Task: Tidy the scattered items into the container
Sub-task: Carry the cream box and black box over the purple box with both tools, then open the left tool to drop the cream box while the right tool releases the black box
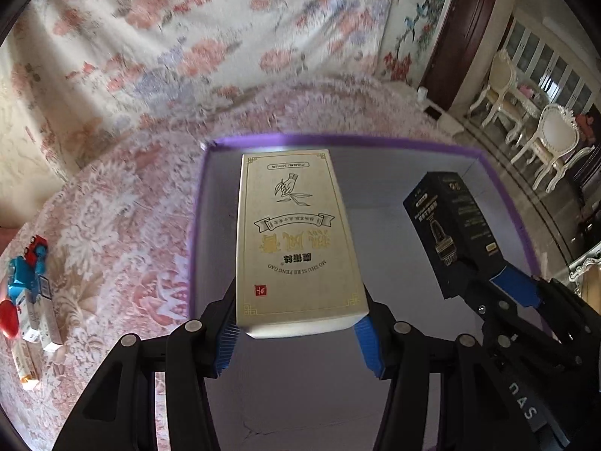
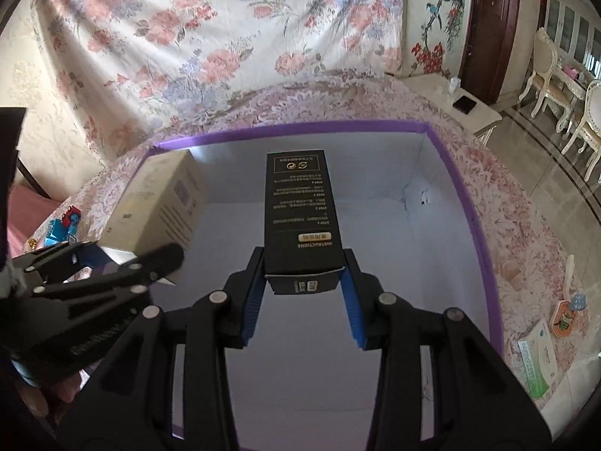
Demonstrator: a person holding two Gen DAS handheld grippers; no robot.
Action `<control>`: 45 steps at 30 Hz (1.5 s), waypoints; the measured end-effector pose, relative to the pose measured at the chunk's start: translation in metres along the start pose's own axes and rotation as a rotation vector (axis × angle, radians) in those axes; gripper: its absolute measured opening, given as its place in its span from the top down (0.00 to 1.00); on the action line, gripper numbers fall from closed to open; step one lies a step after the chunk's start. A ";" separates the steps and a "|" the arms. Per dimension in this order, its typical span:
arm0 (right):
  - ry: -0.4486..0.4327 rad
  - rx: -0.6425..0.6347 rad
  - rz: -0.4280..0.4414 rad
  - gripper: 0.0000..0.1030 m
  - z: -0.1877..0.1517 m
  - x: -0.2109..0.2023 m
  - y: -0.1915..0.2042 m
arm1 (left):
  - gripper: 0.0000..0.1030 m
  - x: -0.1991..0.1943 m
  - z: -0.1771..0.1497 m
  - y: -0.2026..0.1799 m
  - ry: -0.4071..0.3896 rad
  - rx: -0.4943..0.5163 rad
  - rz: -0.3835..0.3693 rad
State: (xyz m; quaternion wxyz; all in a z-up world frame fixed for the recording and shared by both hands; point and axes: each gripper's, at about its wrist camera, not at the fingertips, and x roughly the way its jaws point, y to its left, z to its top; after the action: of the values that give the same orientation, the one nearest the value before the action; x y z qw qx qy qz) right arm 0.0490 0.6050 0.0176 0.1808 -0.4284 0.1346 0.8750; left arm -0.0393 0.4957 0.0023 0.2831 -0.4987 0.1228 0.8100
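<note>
A large purple-rimmed container (image 1: 499, 188) (image 2: 462, 203) with a pale inside lies on the floral tablecloth. My left gripper (image 1: 296, 332) is shut on a cream box with gold print (image 1: 296, 240), held above the container's left half; this cream box (image 2: 157, 210) also shows at the left in the right wrist view. My right gripper (image 2: 302, 297) is shut on a tall black box (image 2: 300, 206), held over the container's middle. In the left wrist view that black box (image 1: 450, 236) hangs to the right, with the right gripper (image 1: 484, 285) clamped on its lower end.
A blue and red toy truck (image 1: 28, 263), a red object (image 1: 9, 319) and small cartons (image 1: 37, 323) lie on the cloth left of the container. A green and white box (image 2: 537, 360) and a small orange toy (image 2: 563, 317) lie to its right. White chairs (image 1: 548, 139) stand beyond.
</note>
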 end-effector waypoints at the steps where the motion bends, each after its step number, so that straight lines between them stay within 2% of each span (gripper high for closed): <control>1: 0.007 -0.002 -0.003 0.60 0.001 0.002 0.000 | 0.47 0.006 0.002 0.000 0.018 -0.005 0.000; 14: 0.136 0.016 0.003 0.60 0.017 0.036 -0.004 | 0.47 0.039 0.027 -0.008 0.110 0.031 0.063; 24: 0.185 -0.009 -0.018 0.59 0.025 0.043 -0.006 | 0.47 0.045 0.033 -0.009 0.107 0.026 0.094; 27: 0.196 -0.010 -0.021 0.60 0.027 0.047 -0.005 | 0.48 0.046 0.033 -0.011 0.098 0.025 0.125; 32: 0.214 0.003 -0.044 0.60 0.027 0.053 -0.013 | 0.48 0.046 0.034 -0.017 0.106 0.030 0.093; 36: 0.216 0.000 -0.051 0.59 0.029 0.054 -0.016 | 0.49 0.061 0.035 -0.018 0.142 0.017 0.074; 39: 0.234 -0.009 -0.047 0.59 0.029 0.058 -0.015 | 0.49 0.070 0.035 -0.012 0.171 -0.010 0.071; 45: 0.242 -0.024 -0.048 0.59 0.029 0.062 -0.011 | 0.49 0.073 0.039 -0.010 0.176 -0.014 0.072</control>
State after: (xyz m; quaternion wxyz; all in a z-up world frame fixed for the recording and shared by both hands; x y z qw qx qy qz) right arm -0.0019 0.6391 -0.0157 0.1789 -0.5363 0.1344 0.8138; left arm -0.0872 0.5467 -0.0428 0.2382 -0.5652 0.1593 0.7736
